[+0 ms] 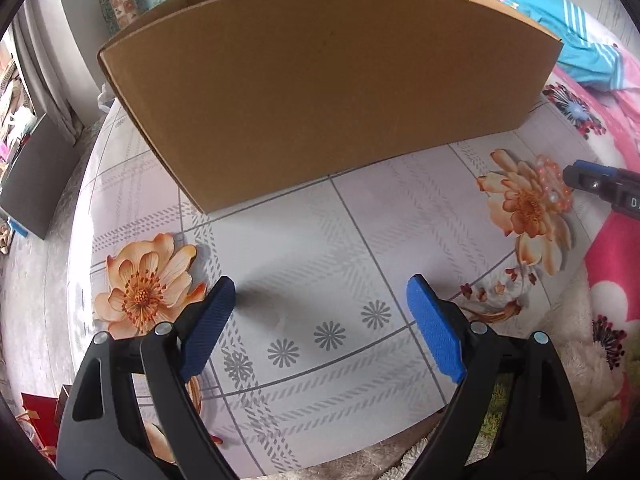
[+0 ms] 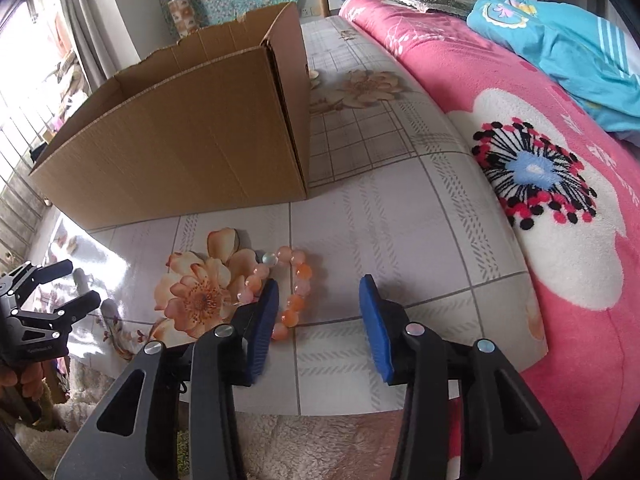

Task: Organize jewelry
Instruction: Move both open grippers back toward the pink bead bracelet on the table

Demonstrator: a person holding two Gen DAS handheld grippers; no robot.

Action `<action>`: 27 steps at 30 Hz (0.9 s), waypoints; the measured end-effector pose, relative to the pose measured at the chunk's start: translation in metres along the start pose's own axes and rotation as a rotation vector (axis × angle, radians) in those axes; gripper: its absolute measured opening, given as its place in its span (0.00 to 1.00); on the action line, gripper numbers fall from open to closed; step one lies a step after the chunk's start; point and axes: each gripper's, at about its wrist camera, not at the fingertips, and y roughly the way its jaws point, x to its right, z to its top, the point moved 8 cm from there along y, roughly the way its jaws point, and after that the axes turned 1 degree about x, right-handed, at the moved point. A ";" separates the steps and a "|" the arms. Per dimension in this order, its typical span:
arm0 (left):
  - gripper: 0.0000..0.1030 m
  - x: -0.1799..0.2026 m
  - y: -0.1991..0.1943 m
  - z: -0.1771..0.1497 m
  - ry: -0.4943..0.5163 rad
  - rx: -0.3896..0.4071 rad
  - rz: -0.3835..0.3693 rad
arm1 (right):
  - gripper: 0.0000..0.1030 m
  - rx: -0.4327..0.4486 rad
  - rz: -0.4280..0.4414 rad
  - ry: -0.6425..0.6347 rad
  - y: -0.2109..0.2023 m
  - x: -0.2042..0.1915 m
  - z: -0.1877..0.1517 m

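Note:
An orange and pink bead bracelet [image 2: 286, 280] lies on the flowered tablecloth [image 2: 400, 240], next to a printed orange flower. My right gripper [image 2: 318, 292] is open and empty, just short of the bracelet, its left finger over the bracelet's near edge. The bracelet also shows in the left wrist view [image 1: 554, 186] at the far right, with the right gripper's tip [image 1: 580, 178] beside it. My left gripper [image 1: 320, 292] is open and empty over bare cloth, in front of an open brown cardboard box [image 1: 320, 92]. The box also shows in the right wrist view [image 2: 180, 140].
A pink flowered blanket [image 2: 540, 200] lies along the table's right edge, with a blue garment [image 2: 560, 40] on it. The table's near edge drops to a fluffy rug [image 2: 300, 440]. The left gripper shows in the right wrist view [image 2: 48, 300] at the far left.

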 end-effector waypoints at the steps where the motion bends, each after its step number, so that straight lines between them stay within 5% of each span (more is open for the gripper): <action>1: 0.85 -0.002 0.000 -0.001 -0.011 0.002 0.000 | 0.35 -0.004 -0.007 -0.007 0.002 -0.001 -0.001; 8: 0.92 -0.010 0.003 -0.003 -0.035 0.022 0.004 | 0.11 -0.034 0.000 -0.058 0.007 -0.012 -0.002; 27: 0.92 -0.002 0.014 0.006 -0.070 0.006 0.028 | 0.11 -0.072 0.214 -0.102 0.027 -0.108 0.004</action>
